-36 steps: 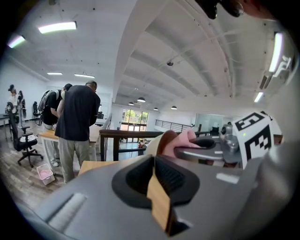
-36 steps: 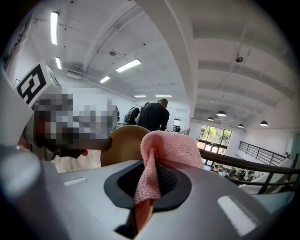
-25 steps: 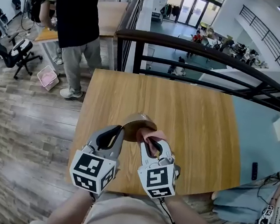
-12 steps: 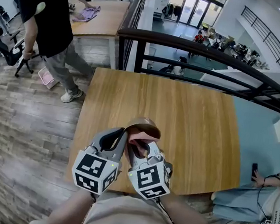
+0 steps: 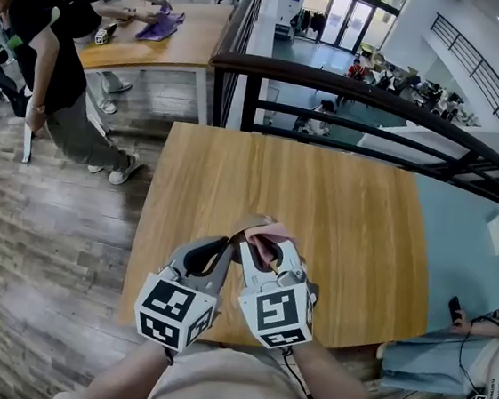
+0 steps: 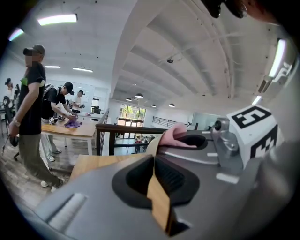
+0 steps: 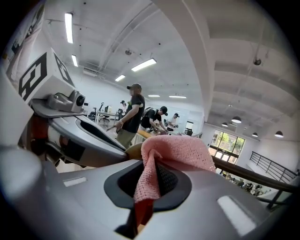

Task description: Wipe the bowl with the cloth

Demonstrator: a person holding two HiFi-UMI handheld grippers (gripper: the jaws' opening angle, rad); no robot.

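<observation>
Left gripper (image 5: 224, 247) clamps the bowl (image 6: 157, 199) rim; right gripper (image 5: 260, 245) pinches the cloth (image 7: 174, 151), laid at the bowl's 3 o'clock, above the table's (image 5: 355, 215) 6 o'clock edge. Wiping appears under way, unfinished.

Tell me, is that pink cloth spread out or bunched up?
Bunched up: the pink cloth is pinched in a crumpled wad between the right gripper's shut jaws, not laid flat.
</observation>
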